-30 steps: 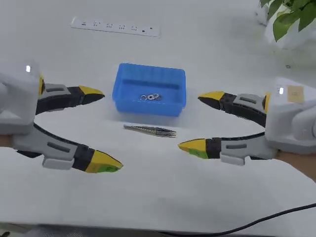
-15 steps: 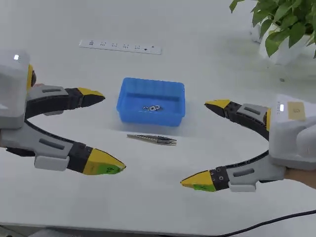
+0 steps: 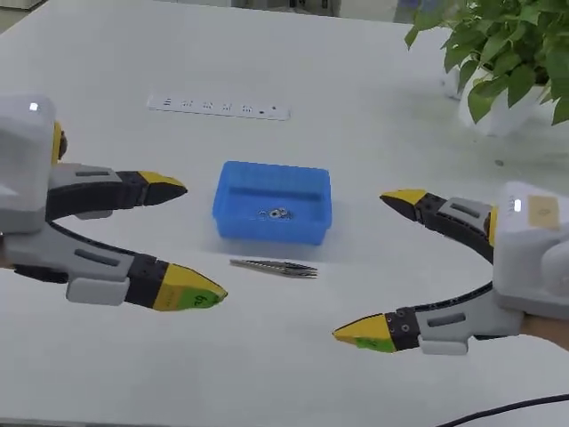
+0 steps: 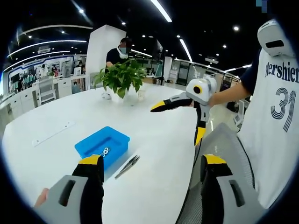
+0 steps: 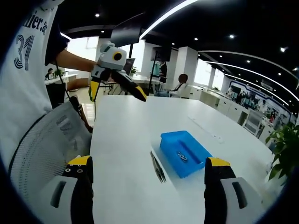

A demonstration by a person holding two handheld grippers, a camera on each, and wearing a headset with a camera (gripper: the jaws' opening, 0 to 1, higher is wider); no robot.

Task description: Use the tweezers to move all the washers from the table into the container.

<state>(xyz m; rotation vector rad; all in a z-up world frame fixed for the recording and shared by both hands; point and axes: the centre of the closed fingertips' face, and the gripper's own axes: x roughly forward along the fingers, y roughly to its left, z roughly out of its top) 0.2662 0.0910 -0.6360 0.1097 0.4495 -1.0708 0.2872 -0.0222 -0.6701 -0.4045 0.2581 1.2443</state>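
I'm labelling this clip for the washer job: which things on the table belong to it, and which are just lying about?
Job in hand:
- tweezers, lying in front of the container
- blue container
- washers, inside the container

Just lying about:
- power strip
- potted plant

Blue container (image 3: 272, 211), white table (image 3: 373, 133)

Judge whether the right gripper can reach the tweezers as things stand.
Probably yes. The right gripper is open and hovers beside the tweezers, which lie on bare table in front of the blue box, with nothing between them.
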